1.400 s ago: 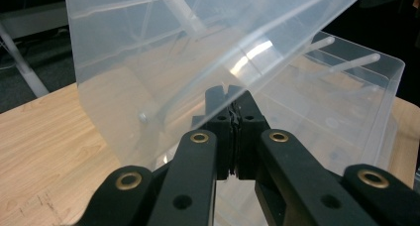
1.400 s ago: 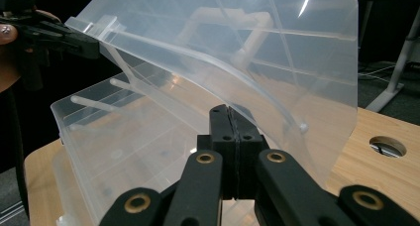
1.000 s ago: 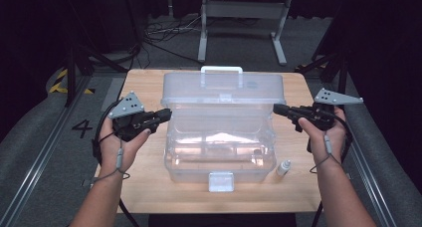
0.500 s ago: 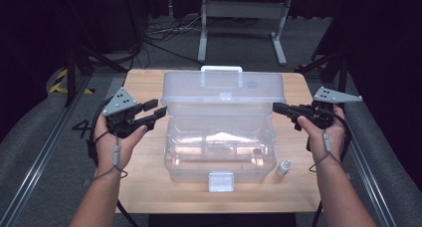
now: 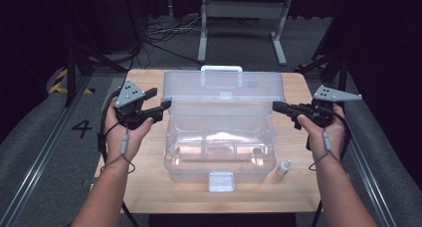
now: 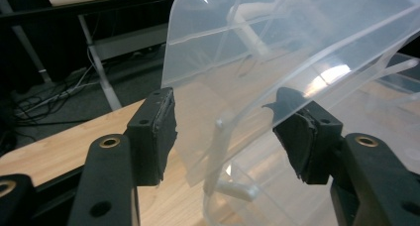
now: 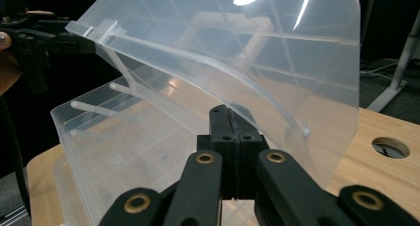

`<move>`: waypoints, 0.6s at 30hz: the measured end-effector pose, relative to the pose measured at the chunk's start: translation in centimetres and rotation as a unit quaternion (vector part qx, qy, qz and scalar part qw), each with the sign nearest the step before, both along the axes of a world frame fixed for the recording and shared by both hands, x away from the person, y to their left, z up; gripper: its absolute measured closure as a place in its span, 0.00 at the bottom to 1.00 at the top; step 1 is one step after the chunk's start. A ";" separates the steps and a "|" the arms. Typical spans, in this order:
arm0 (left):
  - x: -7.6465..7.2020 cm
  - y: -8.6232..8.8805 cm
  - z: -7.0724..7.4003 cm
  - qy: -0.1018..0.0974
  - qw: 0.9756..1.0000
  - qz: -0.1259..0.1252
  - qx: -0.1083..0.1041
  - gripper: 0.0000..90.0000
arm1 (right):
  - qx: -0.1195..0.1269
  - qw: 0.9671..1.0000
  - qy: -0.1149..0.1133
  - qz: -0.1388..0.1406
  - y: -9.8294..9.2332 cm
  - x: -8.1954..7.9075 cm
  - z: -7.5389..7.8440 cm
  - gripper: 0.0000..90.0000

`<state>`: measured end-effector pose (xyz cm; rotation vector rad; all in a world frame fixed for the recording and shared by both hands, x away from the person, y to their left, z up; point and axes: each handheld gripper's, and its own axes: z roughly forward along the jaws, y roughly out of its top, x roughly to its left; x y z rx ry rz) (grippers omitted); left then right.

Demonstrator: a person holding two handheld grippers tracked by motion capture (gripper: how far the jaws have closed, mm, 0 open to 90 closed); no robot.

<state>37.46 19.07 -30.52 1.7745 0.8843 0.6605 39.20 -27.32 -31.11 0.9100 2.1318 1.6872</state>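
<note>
On a wooden table (image 5: 149,187) mid-frame, our box (image 5: 219,152) sits open, lid (image 5: 224,85) raised. Our left gripper (image 5: 161,106), jaws just spread, has let the lid's edge go; our right gripper (image 5: 276,106), pressed together, props the lid.

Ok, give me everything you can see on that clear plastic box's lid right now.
The lid is clear, glossy plastic with a white carry handle on its top and moulded ribs inside. It stands raised, tilted back from the open box, hinged along the far side. The right gripper is shut at its right edge. The left gripper has just been opening; its pads straddle the lid's left edge without pressing on it.
</note>
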 end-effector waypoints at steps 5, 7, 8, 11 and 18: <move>0.4 -0.6 -0.1 -0.005 1.000 0.005 0.005 0.47 | 0.000 1.000 0.001 0.000 0.0 0.0 0.0 1.00; 0.6 -0.9 -0.1 -0.008 1.000 0.008 0.007 0.47 | 0.000 1.000 0.000 0.000 0.0 0.0 0.0 1.00; 0.6 -1.2 -0.1 -0.011 1.000 0.012 0.006 0.47 | 0.001 1.000 0.000 0.000 0.0 0.0 0.0 1.00; 0.6 -1.7 -0.2 -0.027 0.999 0.021 0.022 0.46 | 0.001 1.000 0.001 -0.001 0.0 0.0 0.0 1.00; 1.0 -2.2 -0.3 -0.039 0.998 0.040 0.020 0.44 | 0.002 1.000 0.002 -0.002 0.0 0.0 0.0 1.00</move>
